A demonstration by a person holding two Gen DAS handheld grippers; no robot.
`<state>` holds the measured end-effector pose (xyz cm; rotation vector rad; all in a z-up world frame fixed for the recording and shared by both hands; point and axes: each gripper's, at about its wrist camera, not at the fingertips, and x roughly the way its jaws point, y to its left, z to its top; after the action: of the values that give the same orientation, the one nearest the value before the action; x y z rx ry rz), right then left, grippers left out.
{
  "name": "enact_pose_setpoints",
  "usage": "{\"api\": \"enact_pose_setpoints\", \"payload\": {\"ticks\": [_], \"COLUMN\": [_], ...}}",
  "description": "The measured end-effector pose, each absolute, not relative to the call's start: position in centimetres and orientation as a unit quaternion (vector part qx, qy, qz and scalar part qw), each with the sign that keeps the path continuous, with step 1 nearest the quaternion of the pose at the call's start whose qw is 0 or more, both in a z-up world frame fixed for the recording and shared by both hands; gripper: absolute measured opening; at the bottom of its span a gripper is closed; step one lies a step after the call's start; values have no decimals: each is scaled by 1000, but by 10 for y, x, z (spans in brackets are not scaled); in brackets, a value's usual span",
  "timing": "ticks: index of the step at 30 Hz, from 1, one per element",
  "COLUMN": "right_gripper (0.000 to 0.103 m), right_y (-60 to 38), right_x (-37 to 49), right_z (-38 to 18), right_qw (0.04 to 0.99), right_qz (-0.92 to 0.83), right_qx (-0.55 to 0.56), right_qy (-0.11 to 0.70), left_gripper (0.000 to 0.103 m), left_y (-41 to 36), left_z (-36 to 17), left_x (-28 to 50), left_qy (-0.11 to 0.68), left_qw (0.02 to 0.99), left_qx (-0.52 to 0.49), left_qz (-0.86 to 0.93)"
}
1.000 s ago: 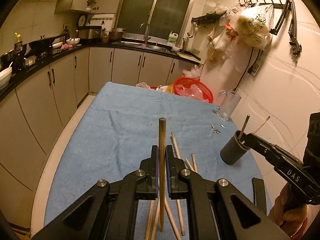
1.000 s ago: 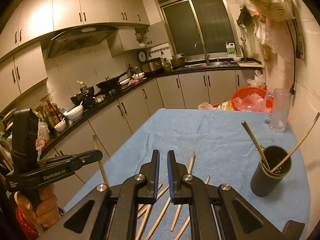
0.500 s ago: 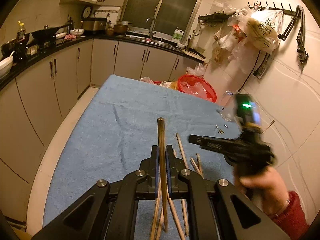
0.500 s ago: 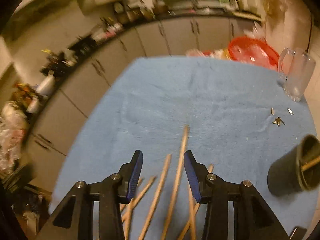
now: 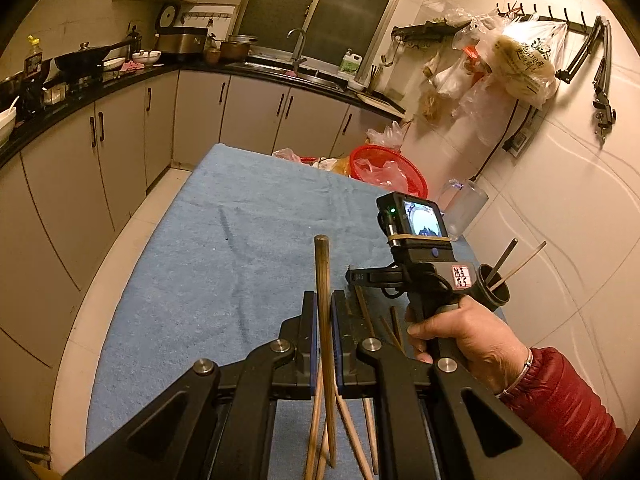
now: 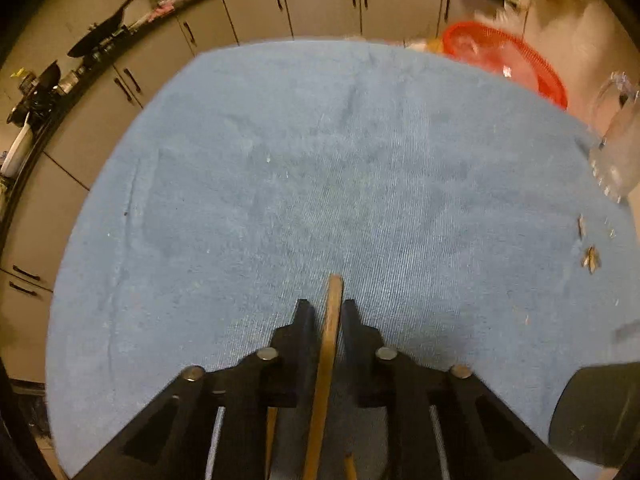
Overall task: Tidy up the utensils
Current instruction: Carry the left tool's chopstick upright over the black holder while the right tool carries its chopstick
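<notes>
My left gripper [image 5: 324, 298] is shut on a wooden chopstick [image 5: 321, 264] that stands upright between its fingers above the blue cloth [image 5: 240, 260]. More loose chopsticks [image 5: 348, 420] lie on the cloth beneath it. A hand in a red sleeve holds my right gripper [image 5: 356, 278] just to the right, tipped steeply down. In the right wrist view, the right gripper [image 6: 327, 306] has its jaws closing, with the pads against a chopstick [image 6: 334, 292] lying on the cloth. A dark cup [image 5: 494, 292] at the right edge holds two chopsticks and shows again as the dark cup [image 6: 600, 416].
A red basket [image 5: 388, 168] with plastic bags sits at the table's far end, and a glass mug [image 5: 464, 208] stands by the wall. Small scraps [image 6: 590, 258] lie on the cloth near the mug [image 6: 616, 148]. Kitchen cabinets run along the left; a tiled wall is close on the right.
The right gripper left the cup, swung left over the loose chopsticks and tipped down. It opened, then closed around one chopstick. The left gripper kept its chopstick and hardly moved.
</notes>
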<state>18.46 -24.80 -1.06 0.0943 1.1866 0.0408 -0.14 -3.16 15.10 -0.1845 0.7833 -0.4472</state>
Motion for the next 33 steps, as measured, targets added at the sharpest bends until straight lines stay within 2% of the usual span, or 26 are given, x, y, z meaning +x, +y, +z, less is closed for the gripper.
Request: {"api": "enact_pose_setpoints", "payload": {"ticks": [5,11,17,33], "right_gripper": [7,7,8,8], "right_y": [-259,-265,-260,-282], "right_x": [161,77,6,-53], "right_z": [15,98,143,168], "right_qw": [851,908,948,964], "right_qz": [34,82,101,91], "right_qx": [82,112,105,136], "right_qy": [518,395,284,208], "left_gripper": [7,7,7,7], "left_y": [-32,-36,-45,-62], "left_z": [153,163,178,204], "left_x": [-5,-15,-31,-51], "left_qy": [375,364,345,318], "left_qw": [897,902,910,923], "left_qx": [-89,-85,-71,-42], "left_qz": [-215,-216,-218,-212]}}
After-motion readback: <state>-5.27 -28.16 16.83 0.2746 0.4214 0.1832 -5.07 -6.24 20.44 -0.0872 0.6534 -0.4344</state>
